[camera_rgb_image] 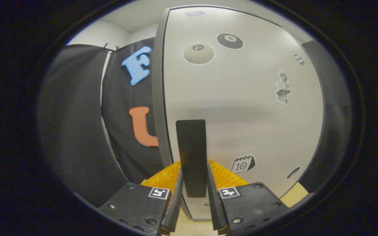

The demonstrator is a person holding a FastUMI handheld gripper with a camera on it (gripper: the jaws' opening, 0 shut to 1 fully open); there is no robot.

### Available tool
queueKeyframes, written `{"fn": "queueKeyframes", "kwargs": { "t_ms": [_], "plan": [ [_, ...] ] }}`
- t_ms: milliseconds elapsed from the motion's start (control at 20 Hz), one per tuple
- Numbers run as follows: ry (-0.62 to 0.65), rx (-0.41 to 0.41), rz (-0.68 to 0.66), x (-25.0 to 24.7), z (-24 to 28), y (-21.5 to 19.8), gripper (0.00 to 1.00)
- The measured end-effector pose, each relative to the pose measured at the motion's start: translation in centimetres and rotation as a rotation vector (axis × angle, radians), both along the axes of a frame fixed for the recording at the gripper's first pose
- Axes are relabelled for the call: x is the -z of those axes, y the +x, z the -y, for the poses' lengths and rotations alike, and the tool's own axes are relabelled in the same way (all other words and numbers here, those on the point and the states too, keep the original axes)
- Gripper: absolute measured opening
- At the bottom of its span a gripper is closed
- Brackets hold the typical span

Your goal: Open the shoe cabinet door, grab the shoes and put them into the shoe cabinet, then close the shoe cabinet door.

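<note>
Gripper [194, 200] fingers are clamped on the flat black upright handle [191, 154], one pressing each side of it. That handle sits near the left edge of the pale grey shoe cabinet door [241, 108], which has stickers scattered over it, two pool-ball ones [231, 41] up near the top.

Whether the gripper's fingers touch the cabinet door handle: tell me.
Touching. The gripper view shows the gripper fingers pressed against both sides of the dark handle on the cabinet door.
</note>
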State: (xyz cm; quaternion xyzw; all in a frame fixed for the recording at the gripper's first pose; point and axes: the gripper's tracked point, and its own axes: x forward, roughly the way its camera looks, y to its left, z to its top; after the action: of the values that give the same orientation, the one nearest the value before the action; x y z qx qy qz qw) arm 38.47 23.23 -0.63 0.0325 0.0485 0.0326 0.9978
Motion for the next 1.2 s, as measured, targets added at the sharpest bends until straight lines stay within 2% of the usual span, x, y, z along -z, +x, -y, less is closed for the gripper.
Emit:
{"fn": "queueKeyframes", "kwargs": {
  "t_ms": [400, 800, 1200],
  "plan": [
    [-0.033, -0.098, -0.003, 0.0, 0.3, -1.9, 0.3],
    [-0.027, -0.147, -0.006, 0.5, 3.4, -11.7, 0.28],
    [-0.032, -0.129, 0.008, 0.7, 9.7, -21.0, 0.25]
  ]
}}
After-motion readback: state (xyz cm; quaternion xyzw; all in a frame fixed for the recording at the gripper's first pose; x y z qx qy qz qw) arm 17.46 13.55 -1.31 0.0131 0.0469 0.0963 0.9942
